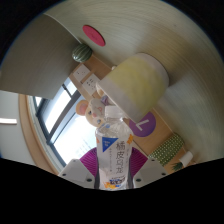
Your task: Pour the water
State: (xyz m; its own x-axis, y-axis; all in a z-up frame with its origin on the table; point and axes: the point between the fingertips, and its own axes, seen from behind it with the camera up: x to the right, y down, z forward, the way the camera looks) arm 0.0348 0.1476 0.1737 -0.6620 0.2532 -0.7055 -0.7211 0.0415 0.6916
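Observation:
A clear plastic bottle (112,150) with a white label printed in orange and blue sits between my fingers, its neck pointing ahead toward a pale yellow cup (136,84). My gripper (112,166) is shut on the bottle, with the magenta pads (90,160) pressing on both sides of the label. The scene looks strongly tilted, so the bottle leans over toward the cup. The bottle's mouth lies close to the cup's side, and I cannot tell whether they touch or whether water is flowing.
The light wooden table (130,25) fills the far part of the view, with a red round disc (93,33) and a small grey object (80,52) on it. A purple item (146,125) and a yellow dotted item (170,151) lie beside the cup. A window (55,125) shows to one side.

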